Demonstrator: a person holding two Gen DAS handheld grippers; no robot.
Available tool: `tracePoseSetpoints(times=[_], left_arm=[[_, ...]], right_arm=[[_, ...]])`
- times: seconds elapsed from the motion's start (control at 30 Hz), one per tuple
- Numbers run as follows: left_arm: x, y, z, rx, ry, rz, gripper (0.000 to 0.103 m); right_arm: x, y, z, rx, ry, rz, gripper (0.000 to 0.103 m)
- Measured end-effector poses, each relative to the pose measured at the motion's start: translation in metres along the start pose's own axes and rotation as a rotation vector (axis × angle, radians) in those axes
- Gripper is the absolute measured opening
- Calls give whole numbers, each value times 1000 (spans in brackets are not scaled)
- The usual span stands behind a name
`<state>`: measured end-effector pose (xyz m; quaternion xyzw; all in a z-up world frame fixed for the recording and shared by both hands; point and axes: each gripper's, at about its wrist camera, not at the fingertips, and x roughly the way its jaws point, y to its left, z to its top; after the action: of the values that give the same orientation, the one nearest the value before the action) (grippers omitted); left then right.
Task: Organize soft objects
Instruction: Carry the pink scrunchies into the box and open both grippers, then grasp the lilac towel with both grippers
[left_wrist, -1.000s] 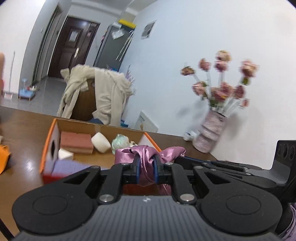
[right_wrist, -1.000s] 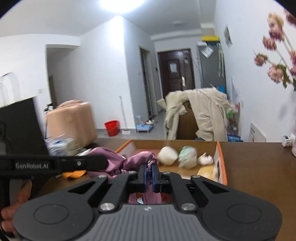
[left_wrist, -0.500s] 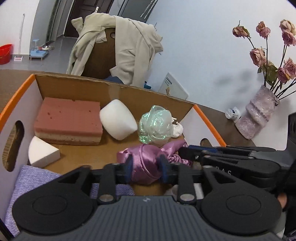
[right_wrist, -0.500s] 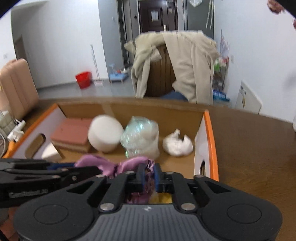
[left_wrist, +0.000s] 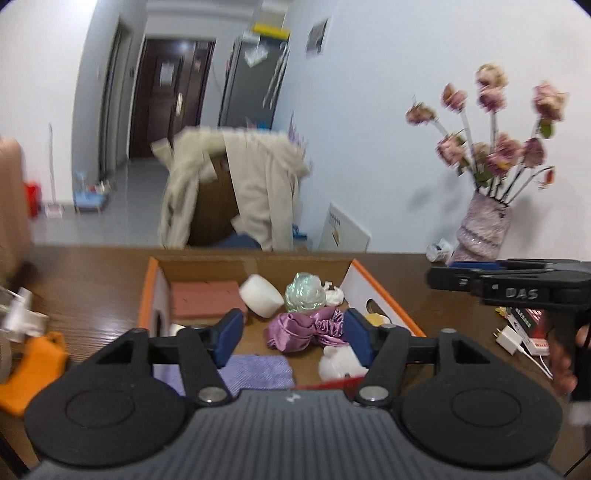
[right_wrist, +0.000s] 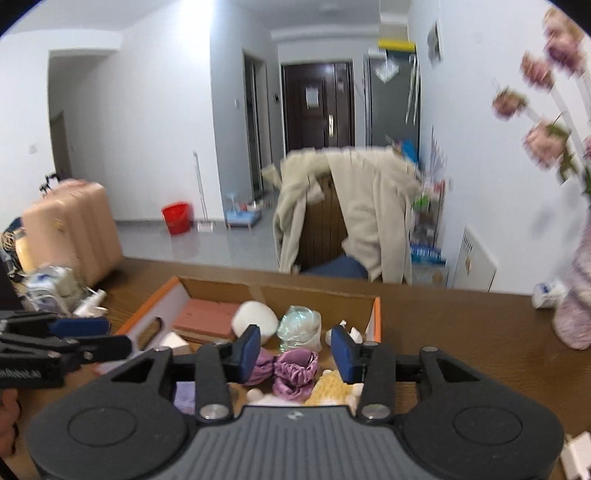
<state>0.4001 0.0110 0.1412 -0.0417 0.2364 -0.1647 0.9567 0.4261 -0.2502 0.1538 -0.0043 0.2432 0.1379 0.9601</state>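
On the left, my left gripper (left_wrist: 291, 334) had just been opening its jaws, and nothing was pinched in them. The purple scrunchie (left_wrist: 304, 329) lay loose in the cardboard box (left_wrist: 384, 295), in front of the green ball (left_wrist: 306, 291). On the right, my right gripper (right_wrist: 293, 350) had just been opening too, and its blue pads (right_wrist: 341, 354) held nothing.
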Motion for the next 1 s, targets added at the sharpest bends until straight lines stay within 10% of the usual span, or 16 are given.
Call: tracePoseSetpoints(times=[0.63,1.0], left_arm=[[-230,-50,-164,78,-164,60,95],[-249,-63,-199,89,-186,65,97]], right_arm=[[-211,97,-190,-83,-217,-21,67],[-228,111,-254,12,-107,18,68]])
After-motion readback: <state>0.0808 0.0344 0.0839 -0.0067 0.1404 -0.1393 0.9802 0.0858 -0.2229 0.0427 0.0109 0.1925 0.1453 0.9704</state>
